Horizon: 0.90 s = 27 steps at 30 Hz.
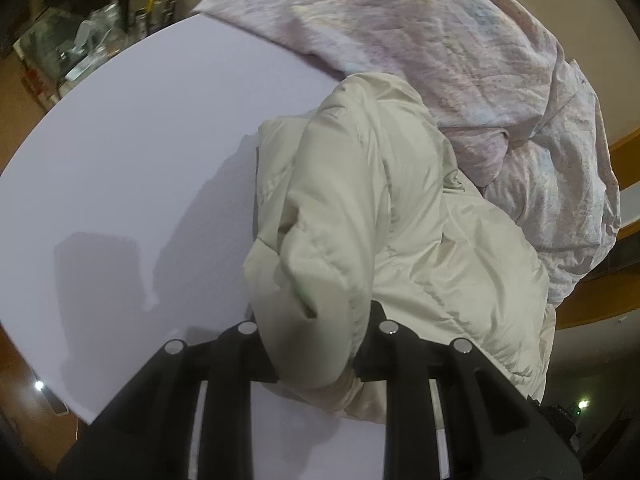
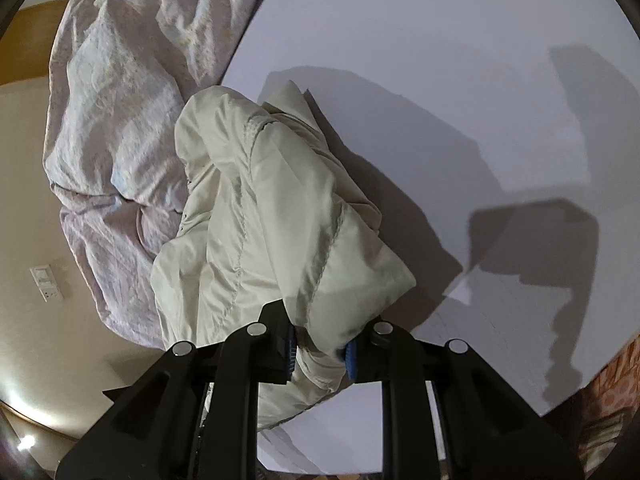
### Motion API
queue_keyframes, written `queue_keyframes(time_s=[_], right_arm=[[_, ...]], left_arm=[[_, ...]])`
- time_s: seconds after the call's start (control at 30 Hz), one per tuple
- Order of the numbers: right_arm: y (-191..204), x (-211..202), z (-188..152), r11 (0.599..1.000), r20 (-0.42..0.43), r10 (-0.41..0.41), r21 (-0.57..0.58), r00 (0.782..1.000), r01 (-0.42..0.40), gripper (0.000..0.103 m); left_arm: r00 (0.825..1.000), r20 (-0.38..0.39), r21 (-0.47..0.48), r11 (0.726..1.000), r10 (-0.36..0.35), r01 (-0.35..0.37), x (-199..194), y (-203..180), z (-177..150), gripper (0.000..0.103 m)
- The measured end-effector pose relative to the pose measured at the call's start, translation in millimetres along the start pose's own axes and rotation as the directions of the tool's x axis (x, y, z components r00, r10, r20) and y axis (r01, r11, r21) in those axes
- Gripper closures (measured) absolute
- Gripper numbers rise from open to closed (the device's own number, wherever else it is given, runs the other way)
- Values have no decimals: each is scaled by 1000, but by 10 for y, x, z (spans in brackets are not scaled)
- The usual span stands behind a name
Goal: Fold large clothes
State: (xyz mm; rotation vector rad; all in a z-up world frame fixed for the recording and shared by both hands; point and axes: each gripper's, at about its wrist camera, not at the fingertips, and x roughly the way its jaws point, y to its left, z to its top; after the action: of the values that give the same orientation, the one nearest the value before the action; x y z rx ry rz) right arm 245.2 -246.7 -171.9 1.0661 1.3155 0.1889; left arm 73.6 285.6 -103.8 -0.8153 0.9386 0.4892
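I see the cream jacket [image 1: 360, 208] bunched on the white table [image 1: 140, 152], lifted at its near edge. My left gripper [image 1: 316, 360] is clamped on a puffy fold of it, and my right gripper [image 2: 320, 354] pinches another fold between blue pads [image 2: 291, 350]. A pale pink sheet [image 1: 460, 60] lies crumpled just behind, touching the jacket.

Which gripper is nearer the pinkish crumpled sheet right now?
Neither clearly. Left gripper and right gripper both clamp the cream jacket, which lies between them and the pinkish sheet.
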Motion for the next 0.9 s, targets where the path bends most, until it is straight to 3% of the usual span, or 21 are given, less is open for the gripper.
queue_keyframes(time_s=[0.17, 0.23, 0.3, 0.4, 0.53, 0.63, 0.73, 0.9], right_arm=[[-52, -22, -87, 999, -1, -20, -41, 1000, 20, 83], [-33, -27, -100, 995, 5, -69, -68, 998, 69, 77], [-19, -78, -115, 986, 28, -136, -96, 990, 138, 59], [2, -241, -144, 959, 130, -228, -141, 965, 246, 46], [227, -452, -180, 915, 282, -270, -222, 921, 336, 46], [496, -387, -247, 888, 293, -231, -326, 928, 325, 46], [920, -97, -478, 826, 211, -168, -503, 963, 254, 47], [1452, 385, -825, 711, 73, -150, -685, 986, 159, 66]], left_arm=[[1000, 2, -8, 1000, 21, -21, -48, 97, -134, 78], [999, -12, -22, 999, 48, -48, -1, 109, -142, 72], [997, -18, -40, 997, 72, -72, 31, 135, -149, 62], [995, -14, -38, 995, 95, -95, 34, 162, -179, 45], [992, -4, -12, 992, 122, -122, 6, 197, -208, 34], [992, -11, -19, 992, 124, -124, 9, 227, -216, 30], [992, -17, -16, 992, 124, -125, 17, 233, -238, 27], [993, -26, -16, 993, 118, -118, 31, 228, -260, 26]])
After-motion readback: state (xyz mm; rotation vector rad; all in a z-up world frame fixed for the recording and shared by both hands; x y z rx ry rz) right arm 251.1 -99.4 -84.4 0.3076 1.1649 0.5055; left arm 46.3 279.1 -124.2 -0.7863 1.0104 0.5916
